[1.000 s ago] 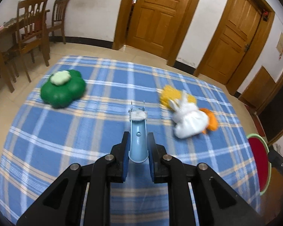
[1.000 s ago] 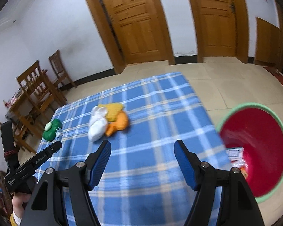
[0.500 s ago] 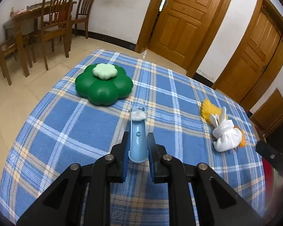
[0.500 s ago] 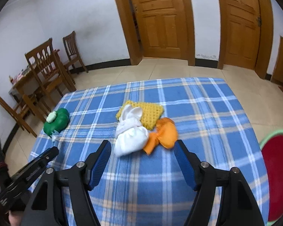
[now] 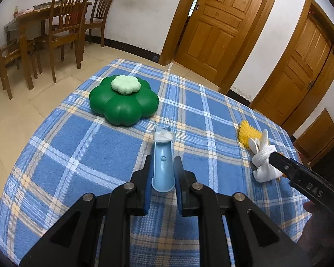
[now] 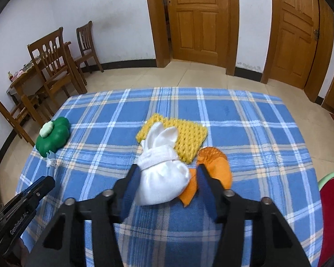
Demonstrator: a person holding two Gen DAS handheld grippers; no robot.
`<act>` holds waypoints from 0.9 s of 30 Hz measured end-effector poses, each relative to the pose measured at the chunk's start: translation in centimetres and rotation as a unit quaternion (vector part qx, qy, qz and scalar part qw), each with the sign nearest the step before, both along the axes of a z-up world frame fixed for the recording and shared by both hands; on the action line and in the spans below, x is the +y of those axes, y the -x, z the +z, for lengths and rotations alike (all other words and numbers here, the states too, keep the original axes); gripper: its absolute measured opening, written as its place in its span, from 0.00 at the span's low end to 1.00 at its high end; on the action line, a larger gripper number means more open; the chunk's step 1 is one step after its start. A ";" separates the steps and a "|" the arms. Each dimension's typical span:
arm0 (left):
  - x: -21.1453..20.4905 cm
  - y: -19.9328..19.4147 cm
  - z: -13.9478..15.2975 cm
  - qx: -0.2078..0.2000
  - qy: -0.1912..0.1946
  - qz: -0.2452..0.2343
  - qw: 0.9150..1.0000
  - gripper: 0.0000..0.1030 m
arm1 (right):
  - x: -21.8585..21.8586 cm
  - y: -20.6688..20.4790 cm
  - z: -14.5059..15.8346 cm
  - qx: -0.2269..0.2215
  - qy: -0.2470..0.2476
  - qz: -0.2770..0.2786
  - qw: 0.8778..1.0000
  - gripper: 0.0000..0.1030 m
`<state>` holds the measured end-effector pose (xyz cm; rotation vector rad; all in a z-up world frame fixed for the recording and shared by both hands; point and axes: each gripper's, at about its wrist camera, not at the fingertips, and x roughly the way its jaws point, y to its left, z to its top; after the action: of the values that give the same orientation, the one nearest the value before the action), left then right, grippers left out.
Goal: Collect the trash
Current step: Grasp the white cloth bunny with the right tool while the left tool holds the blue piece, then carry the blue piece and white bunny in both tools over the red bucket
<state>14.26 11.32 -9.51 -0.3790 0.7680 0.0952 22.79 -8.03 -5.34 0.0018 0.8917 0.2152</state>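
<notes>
Meanwhile left tongs (image 5: 163,173) clench a blue plastic scoop (image 5: 163,164); right tongs (image 6: 165,181) are closing around a soft white bundle (image 6: 161,178).

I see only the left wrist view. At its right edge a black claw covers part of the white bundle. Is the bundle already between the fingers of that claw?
Observer: Yes. In the right wrist view the white bundle lies between the fingers of the right claw, whose jaws are closing. The right finger does not touch it yet.
Operator: Is something else in that gap?
Observer: An orange piece lies against the bundle's right side, partly between the bundle and the right finger.
Operator: My left claw holds the blue tool. Where may the trash go?
Observer: A red bin with a green rim shows at the right edge, beside the table; probably there.
</notes>
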 end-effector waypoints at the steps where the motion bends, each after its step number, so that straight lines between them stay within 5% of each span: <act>1: 0.0 0.0 0.0 0.000 0.001 -0.002 1.000 0.16 | 0.0 0.0 -0.1 0.001 -0.001 0.002 1.000 0.40; 7: -0.1 -0.2 0.0 -0.001 0.001 -0.005 1.000 0.16 | 0.2 0.8 0.1 -0.008 0.002 0.007 1.000 0.18; 27: -1.7 1.7 1.8 -0.003 0.007 -0.027 1.000 0.16 | -3.7 8.3 4.0 -0.032 -0.067 -0.003 0.997 0.16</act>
<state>12.56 9.57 -7.72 -0.3718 0.7730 0.0388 14.50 -11.76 -1.36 0.1215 0.8128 0.2681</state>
